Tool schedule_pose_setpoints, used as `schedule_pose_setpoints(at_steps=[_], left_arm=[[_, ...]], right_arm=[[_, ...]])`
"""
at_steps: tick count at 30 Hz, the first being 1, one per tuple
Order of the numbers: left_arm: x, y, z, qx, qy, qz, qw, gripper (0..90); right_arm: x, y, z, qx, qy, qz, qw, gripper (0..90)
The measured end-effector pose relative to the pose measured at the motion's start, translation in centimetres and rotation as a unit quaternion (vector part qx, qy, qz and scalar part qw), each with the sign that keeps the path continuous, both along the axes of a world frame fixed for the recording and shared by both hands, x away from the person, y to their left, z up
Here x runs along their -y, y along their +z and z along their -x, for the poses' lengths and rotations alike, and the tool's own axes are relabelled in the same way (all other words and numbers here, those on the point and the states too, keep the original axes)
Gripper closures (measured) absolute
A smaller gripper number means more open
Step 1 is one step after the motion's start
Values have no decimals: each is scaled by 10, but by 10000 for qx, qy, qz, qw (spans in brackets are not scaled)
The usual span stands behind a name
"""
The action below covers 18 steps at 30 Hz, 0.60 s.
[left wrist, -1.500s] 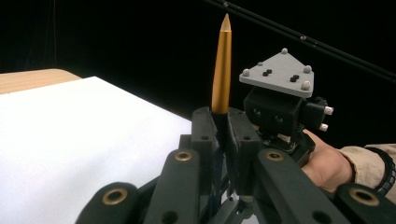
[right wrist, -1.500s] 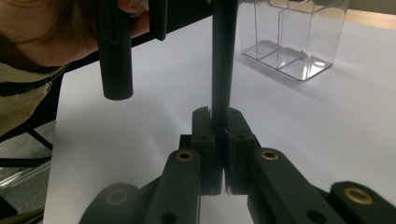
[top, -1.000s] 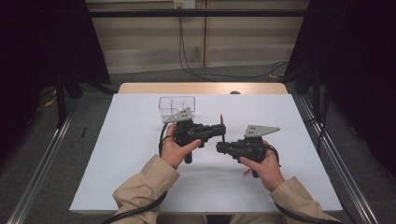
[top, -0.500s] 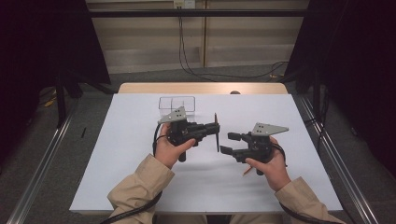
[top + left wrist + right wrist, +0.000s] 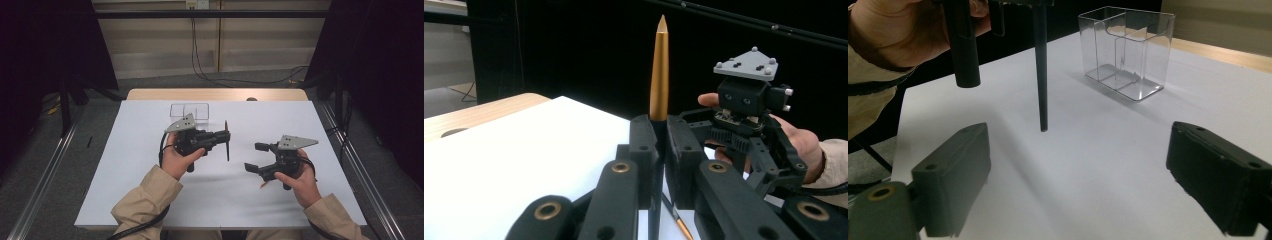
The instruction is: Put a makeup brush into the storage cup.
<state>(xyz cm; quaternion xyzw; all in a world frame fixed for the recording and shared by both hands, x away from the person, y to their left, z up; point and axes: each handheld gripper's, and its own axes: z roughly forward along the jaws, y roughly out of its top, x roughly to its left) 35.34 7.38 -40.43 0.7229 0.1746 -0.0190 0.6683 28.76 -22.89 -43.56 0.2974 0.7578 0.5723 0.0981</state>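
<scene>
Handover was complete: right gripper (image 5: 256, 157) had just opened its jaws, nothing between them, and drawn away from the brush (image 5: 226, 140). Left gripper (image 5: 224, 136) clenched the brush upright mid-table, short of the holder (image 5: 189, 111) near the far edge.

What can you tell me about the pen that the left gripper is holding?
The pen is slim, with a gold tapered upper half ending in a point and a black lower shaft. It looks like smooth metal or plastic. The left gripper clamps it near its middle, so it stands roughly upright above the white table, its lower tip apparently just clear of the surface.
</scene>
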Motion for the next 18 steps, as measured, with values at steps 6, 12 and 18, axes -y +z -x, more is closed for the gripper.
schedule_pose_setpoints(at_steps=[6, 12, 18], left_arm=[[-3, 1, -1, 35, 37, -39, 10000, 834], [-4, 0, -1, 34, 69, -84, 9999, 835], [-7, 1, -2, 58, 104, -58, 9999, 834]], right_arm=[[11, 0, 3, 88, -35, 51, 9999, 54], [18, 1, 6, 160, -10, 58, 9999, 40], [26, -1, 8, 139, -72, 92, 9998, 40]])
